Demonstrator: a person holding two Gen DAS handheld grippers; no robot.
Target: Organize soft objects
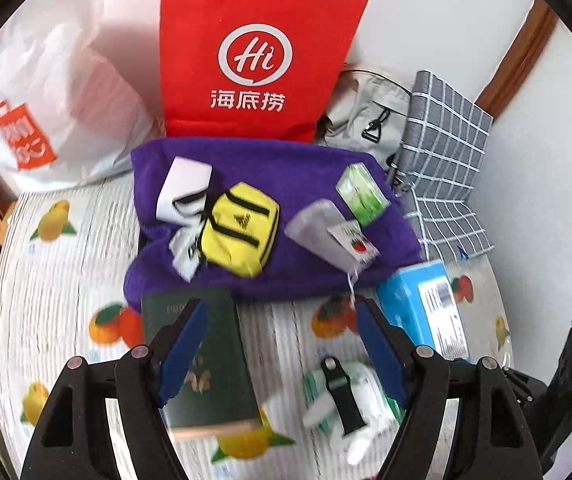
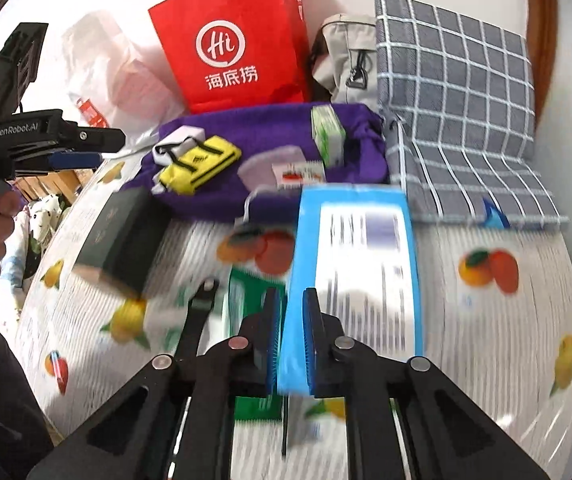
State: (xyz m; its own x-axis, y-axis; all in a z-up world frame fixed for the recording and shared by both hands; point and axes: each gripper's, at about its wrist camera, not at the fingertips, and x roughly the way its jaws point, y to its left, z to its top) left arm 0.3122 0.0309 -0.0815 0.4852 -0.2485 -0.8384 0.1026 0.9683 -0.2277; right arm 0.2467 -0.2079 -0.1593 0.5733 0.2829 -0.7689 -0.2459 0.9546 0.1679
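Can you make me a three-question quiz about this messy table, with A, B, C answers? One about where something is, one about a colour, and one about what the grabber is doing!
1. Where does the small yellow zip pouch lie?
A. on the purple cloth
B. inside the red paper bag
C. on the grey checked cloth

2. What colour is the flat packet in the right gripper?
A. green
B. light blue
C. orange

3. How are the left gripper fingers?
A. shut on a book
B. shut on a sock
C. open, holding nothing

Answers: 1 A, the pouch rests on purple fabric. 2 B, the fingers pinch a blue packet. 3 C, a wide gap shows between them.
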